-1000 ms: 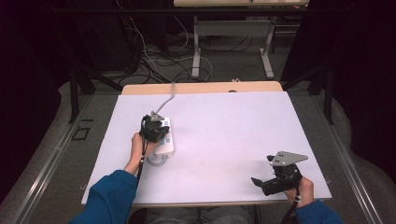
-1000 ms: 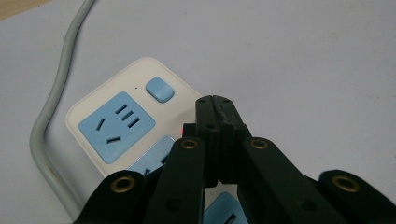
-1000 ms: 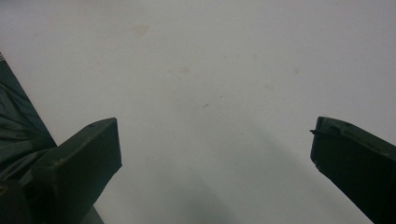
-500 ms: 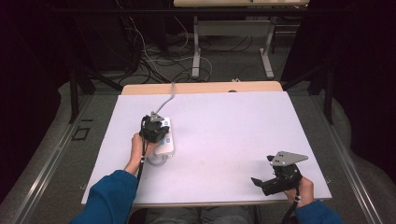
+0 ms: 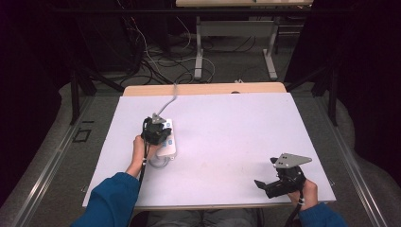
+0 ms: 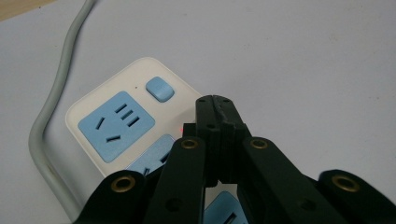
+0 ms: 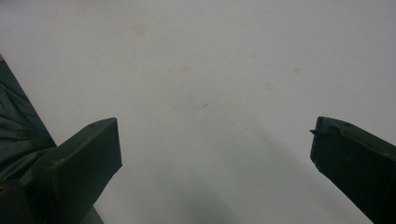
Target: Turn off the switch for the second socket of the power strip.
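Note:
A white power strip [image 5: 169, 142] with light-blue sockets lies on the left half of the table, and its grey cable [image 5: 170, 98] runs toward the far edge. In the left gripper view the power strip [image 6: 112, 126] shows a blue switch [image 6: 159, 88] and a small red light [image 6: 180, 128]. My left gripper [image 6: 215, 100] is shut with nothing between its jaws, its tips just over the strip beside the switch; whether they touch it I cannot tell. In the high view the left gripper [image 5: 155, 131] hangs over the strip. My right gripper [image 5: 263, 185] rests open at the near right, and the right gripper [image 7: 215, 135] faces bare table.
The white table top [image 5: 236, 127] has a wooden strip [image 5: 208, 88] along its far edge. Behind it, loose cables [image 5: 156, 61] and the legs of another table [image 5: 199, 52] stand on the floor. Dark cloth [image 7: 18, 135] shows beyond the table's near edge.

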A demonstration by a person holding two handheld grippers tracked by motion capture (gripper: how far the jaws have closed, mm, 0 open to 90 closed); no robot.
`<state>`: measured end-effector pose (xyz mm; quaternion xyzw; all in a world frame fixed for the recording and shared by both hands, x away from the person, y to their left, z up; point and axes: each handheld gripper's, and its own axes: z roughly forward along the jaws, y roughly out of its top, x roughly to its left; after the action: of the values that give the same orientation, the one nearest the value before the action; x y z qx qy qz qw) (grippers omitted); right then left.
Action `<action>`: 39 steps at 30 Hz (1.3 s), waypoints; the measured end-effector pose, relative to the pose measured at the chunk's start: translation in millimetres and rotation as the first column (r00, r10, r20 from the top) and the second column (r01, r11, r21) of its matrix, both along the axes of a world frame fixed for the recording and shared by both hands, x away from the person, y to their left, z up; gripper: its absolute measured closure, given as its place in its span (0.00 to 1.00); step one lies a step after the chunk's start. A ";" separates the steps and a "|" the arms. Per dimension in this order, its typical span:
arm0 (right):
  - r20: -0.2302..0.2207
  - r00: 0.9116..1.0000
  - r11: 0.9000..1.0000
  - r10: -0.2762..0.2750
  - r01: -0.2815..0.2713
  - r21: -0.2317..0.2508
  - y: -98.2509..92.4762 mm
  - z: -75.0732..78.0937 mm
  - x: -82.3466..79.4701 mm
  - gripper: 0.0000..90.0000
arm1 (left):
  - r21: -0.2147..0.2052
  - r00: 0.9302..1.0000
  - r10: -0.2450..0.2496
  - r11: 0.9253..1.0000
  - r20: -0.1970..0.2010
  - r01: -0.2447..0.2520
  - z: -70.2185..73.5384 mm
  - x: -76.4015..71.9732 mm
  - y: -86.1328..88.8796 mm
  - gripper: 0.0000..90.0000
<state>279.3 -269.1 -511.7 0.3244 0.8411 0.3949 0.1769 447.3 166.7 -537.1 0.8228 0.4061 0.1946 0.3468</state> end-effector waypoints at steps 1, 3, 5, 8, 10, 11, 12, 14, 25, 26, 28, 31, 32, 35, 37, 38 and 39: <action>0.000 1.000 1.000 0.000 0.000 0.000 0.0 0.0 0.1 0.01 | 0.000 1.000 0.000 1.000 0.000 0.000 0.0 -0.1 -0.1 1.00; 0.000 1.000 1.000 0.000 0.000 0.000 0.0 0.0 0.0 0.01 | 0.005 1.000 0.002 1.000 -0.002 -0.002 0.2 -0.2 0.0 1.00; -0.011 1.000 1.000 0.002 -0.002 0.000 0.2 0.0 -0.1 0.01 | 0.002 1.000 0.002 1.000 0.000 -0.002 -0.1 -0.3 0.0 1.00; -0.005 1.000 1.000 0.007 -0.007 -0.001 0.1 -0.1 0.4 0.01 | 0.003 1.000 0.002 1.000 0.002 -0.002 -0.3 -0.6 0.0 1.00; -0.006 1.000 1.000 0.006 -0.006 -0.002 0.1 -0.1 0.4 0.01 | 0.001 1.000 0.002 1.000 0.004 -0.002 -0.4 -0.5 0.1 1.00; -0.006 1.000 1.000 0.007 -0.007 -0.002 0.1 -0.1 0.4 0.01 | -0.004 1.000 0.000 1.000 0.009 0.001 -0.8 -0.2 0.3 1.00; -0.005 1.000 1.000 0.007 -0.007 -0.001 0.1 -0.1 0.4 0.01 | -0.005 1.000 0.000 1.000 0.008 0.000 -0.8 -0.2 0.3 1.00; -0.004 1.000 1.000 0.007 -0.007 -0.003 0.1 -0.1 0.5 0.01 | -0.005 1.000 0.000 1.000 0.008 0.000 -0.9 -0.3 0.3 1.00; -0.008 1.000 1.000 0.003 -0.003 -0.003 0.3 -0.2 0.2 0.01 | -0.003 1.000 -0.001 1.000 0.010 0.001 -1.5 -0.9 0.0 1.00; -0.005 1.000 1.000 0.006 -0.006 -0.005 0.2 -0.2 0.4 0.01 | -0.003 1.000 -0.002 1.000 0.010 0.002 -1.5 -0.9 0.0 1.00; -0.007 1.000 1.000 0.003 -0.003 -0.004 0.2 -0.1 0.2 0.01 | -0.004 1.000 0.000 1.000 0.010 0.000 -1.6 -0.9 0.0 1.00; -0.007 1.000 1.000 0.005 -0.005 -0.005 0.2 -0.2 0.3 0.01 | -0.003 1.000 -0.001 1.000 0.012 0.001 -1.8 -1.0 0.0 1.00; -0.004 1.000 1.000 0.007 -0.007 -0.005 0.2 -0.3 0.6 0.01 | -0.006 1.000 -0.001 1.000 0.013 0.001 -2.5 -1.0 -0.4 1.00; 0.001 1.000 1.000 0.003 -0.003 0.001 0.6 -0.9 0.6 0.01 | -0.004 1.000 0.002 1.000 0.012 -0.002 -2.4 -1.1 -0.2 1.00; 0.002 1.000 1.000 0.001 -0.001 -0.001 0.7 -0.7 0.4 0.01 | -0.006 1.000 0.000 1.000 0.013 0.000 -2.6 -1.2 -0.4 1.00; 0.002 1.000 1.000 0.001 -0.001 -0.001 0.6 -0.7 0.3 0.01 | -0.004 1.000 0.001 1.000 0.011 -0.001 -2.5 -1.4 -0.5 1.00; 0.002 1.000 1.000 0.003 -0.003 0.001 0.6 -0.8 0.5 0.01 | -0.005 1.000 0.000 1.000 0.015 0.001 -2.6 -1.1 -0.4 1.00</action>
<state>279.8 -268.5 -512.6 0.3229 0.8413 0.3958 0.1769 446.1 166.2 -539.6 0.8205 0.4039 0.1994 0.3519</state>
